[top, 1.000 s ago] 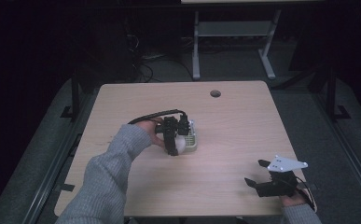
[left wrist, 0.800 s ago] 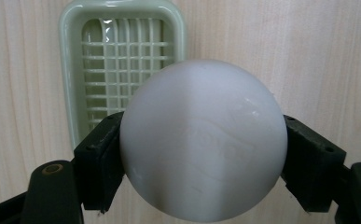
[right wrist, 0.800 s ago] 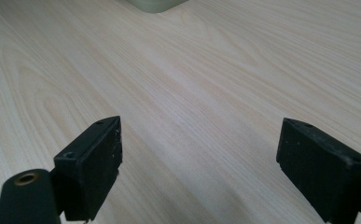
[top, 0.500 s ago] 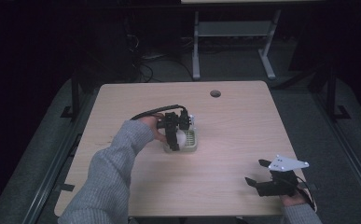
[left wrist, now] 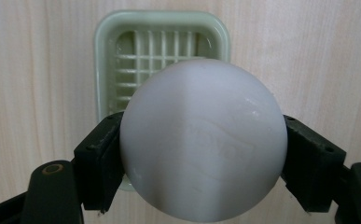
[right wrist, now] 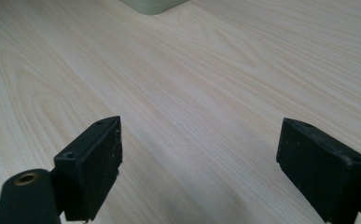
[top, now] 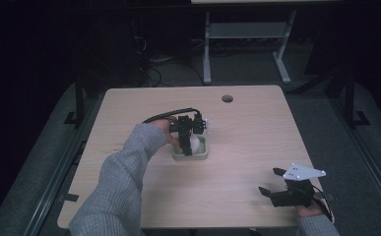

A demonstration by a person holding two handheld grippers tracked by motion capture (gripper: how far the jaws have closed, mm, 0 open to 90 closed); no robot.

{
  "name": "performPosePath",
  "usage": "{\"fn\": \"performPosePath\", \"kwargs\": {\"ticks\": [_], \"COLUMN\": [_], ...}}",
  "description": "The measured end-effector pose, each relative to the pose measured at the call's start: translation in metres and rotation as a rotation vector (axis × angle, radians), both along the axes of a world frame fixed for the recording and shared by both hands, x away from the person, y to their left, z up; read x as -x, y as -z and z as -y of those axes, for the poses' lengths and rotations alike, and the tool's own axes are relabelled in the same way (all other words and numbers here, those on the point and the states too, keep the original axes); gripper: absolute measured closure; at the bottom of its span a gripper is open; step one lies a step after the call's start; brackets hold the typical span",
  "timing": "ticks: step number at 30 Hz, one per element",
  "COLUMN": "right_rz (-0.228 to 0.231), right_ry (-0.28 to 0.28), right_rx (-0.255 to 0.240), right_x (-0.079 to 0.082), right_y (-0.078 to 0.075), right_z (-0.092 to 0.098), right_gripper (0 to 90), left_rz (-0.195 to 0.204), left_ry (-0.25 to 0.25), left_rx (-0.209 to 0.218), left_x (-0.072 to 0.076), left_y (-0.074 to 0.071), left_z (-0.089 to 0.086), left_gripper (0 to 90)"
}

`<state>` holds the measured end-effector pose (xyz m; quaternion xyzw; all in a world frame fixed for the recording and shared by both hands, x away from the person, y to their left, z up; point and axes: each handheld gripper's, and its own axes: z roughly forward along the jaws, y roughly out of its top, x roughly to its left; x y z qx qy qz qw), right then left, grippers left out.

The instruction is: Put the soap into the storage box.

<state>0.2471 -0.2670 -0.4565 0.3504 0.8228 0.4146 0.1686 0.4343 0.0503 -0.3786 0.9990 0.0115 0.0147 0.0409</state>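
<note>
Grey sleeve [top: 124, 172] first, at the left of the high view: the forearm reaches in toward the middle of the table, and the left gripper [top: 187, 142] hangs over a pale green tray [top: 178, 155] with a white ball [top: 194, 144] pinched between its jaws. From up there the ball is little more than a pale spot above the tray. The left gripper view looks straight down along the jaws and tells more: the white ball [left wrist: 201, 140] is smooth and round, with a black jaw pressed to each side, and the tray [left wrist: 103, 60] beneath has a ribbed grid floor and rounded corners. A black cable [top: 166, 115] loops from the gripper's back.

Further right, near the table's near right corner, the right gripper [top: 271, 189] rests low in the person's hand, well apart from the tray, a grey three-cornered plate [top: 303, 172] on top. Its own view shows the jaws standing wide with nothing between them but bare wood, and a corner of the tray [right wrist: 152, 5] at the top edge.

Light wood-grain table [top: 257, 132], with a round hole [top: 227, 98] near its far edge. Beyond lie dark floor, tangled cables and a metal table frame [top: 247, 37].
</note>
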Motion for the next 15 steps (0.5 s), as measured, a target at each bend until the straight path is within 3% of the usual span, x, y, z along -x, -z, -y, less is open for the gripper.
{"fn": "performPosePath", "kwargs": {"ticks": [5, 15], "right_rz": [0.001, 0.001], "right_ry": [-0.001, -0.004], "right_rx": [0.003, 0.005], "right_x": [0.000, 0.000], "right_y": [0.000, 0.000], "right_z": [0.000, -0.001], "right_gripper": [13.7, 13.7], "left_rz": [0.007, -0.020], "left_ry": [-0.010, -0.041], "left_rx": [0.010, 0.006], "left_x": [-0.006, -0.015], "left_y": [0.002, 0.013], "left_z": [-0.001, -0.001], "left_gripper": [23.7, 23.7]}}
